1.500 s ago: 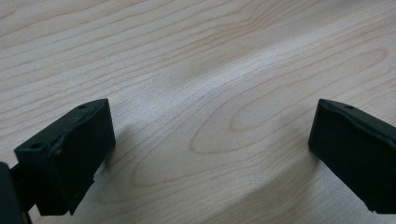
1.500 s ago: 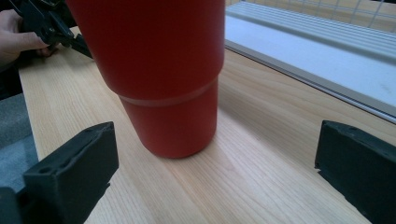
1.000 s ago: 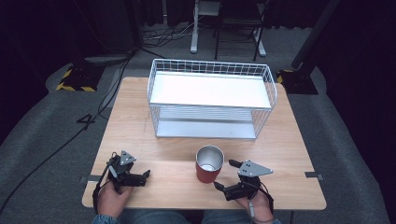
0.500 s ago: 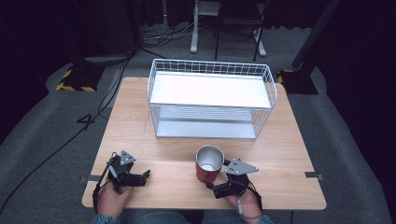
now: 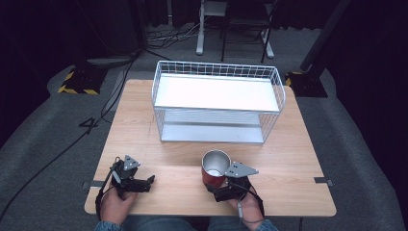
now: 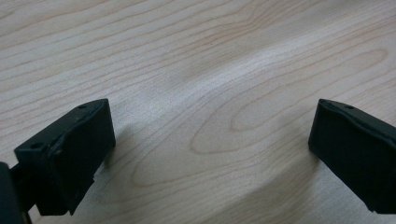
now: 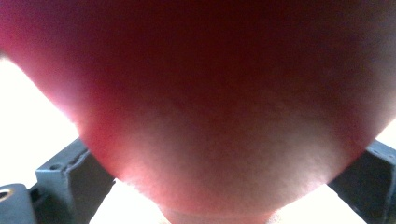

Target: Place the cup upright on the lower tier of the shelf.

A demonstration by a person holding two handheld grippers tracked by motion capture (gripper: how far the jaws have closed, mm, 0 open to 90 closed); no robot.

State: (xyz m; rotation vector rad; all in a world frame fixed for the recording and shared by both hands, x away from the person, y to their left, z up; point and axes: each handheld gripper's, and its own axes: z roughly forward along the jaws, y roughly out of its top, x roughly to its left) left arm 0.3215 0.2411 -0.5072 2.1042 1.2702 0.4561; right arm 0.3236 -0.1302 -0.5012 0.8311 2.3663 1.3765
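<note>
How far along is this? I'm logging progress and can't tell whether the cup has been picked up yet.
Done: nothing placed; the rack holds nothing on either shelf. In hand: the right tool is at the red cup, its jaws on either side of the cup's body, but whether they have closed on it can't be told, and the cup looks to be on the table. The left tool rests open. Left: gripping, lifting and any move.

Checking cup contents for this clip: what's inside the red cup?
In the high view, the red cup stands upright with a shiny metal interior and nothing visible inside. Its near inner wall is hidden by the rim.

Hand-held gripper point(image 6: 210, 154) wide apart, wood table point(image 6: 210, 56)
</note>
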